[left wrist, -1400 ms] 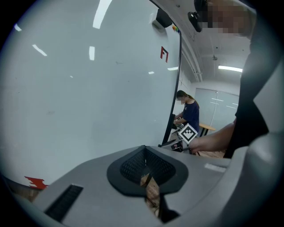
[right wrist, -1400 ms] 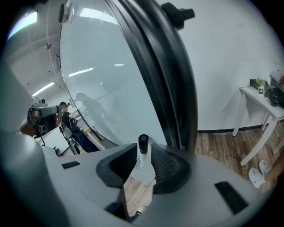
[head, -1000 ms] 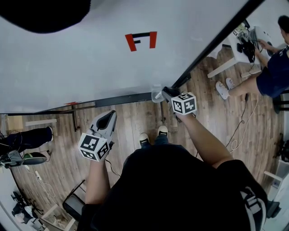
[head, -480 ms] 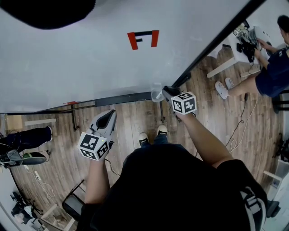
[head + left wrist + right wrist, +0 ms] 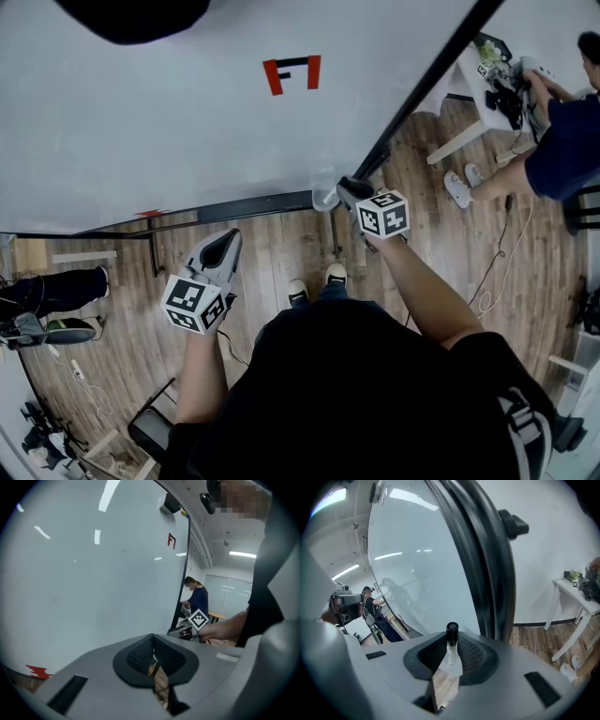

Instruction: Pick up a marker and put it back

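My right gripper (image 5: 343, 191) is at the lower right corner of the whiteboard (image 5: 169, 141), against its black frame (image 5: 424, 86). It is shut on a marker (image 5: 451, 645) with a white barrel and a black cap, which stands upright between the jaws with its cap above the pads. In the head view the marker itself is too small to make out. My left gripper (image 5: 225, 246) hangs lower, over the wooden floor below the board's bottom edge. Its jaws are together with nothing between them, as the left gripper view (image 5: 153, 660) also shows.
A red F-shaped mark (image 5: 292, 73) sits high on the whiteboard. The tray rail (image 5: 253, 204) runs along the board's bottom. At the right a person (image 5: 562, 141) works at a small white table (image 5: 473, 98). A cable (image 5: 497, 267) lies on the floor.
Both grippers stay where they were. The head view has tilted slightly, and the person at the right has leaned closer to the table.
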A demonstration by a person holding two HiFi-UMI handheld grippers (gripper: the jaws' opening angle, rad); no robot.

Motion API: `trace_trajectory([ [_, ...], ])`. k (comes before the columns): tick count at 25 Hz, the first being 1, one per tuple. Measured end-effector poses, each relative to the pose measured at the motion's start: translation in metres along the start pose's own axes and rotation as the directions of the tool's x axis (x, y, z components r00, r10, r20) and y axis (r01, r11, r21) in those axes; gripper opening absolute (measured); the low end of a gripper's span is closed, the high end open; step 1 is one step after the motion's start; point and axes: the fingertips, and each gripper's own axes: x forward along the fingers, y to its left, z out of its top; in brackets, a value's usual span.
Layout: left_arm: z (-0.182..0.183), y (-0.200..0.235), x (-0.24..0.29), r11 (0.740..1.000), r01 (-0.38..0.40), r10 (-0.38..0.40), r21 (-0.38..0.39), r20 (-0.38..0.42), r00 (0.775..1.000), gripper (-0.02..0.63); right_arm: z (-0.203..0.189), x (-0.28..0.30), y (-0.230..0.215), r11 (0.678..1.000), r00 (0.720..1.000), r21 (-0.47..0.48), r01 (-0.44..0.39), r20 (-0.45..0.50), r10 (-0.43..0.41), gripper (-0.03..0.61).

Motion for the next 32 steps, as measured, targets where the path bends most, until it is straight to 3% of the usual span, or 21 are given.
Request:
trace_trajectory([
  [21, 0.015, -0.031, -0.013, 0.997, 0.048, -0.051, 0.058, 0.059, 0.997, 0.012, 0.066, -0.09, 0.043, 0.992, 0.986, -0.122, 0.02, 0.169, 0.001, 0.061],
  [32, 0.03, -0.043, -0.011, 0.993, 0.078, -0.085, 0.091, 0.08, 0.993, 0.012, 0.064, -0.125, 0.046, 0.989, 0.978, -0.134, 0.062, 0.204, -0.033, 0.061],
])
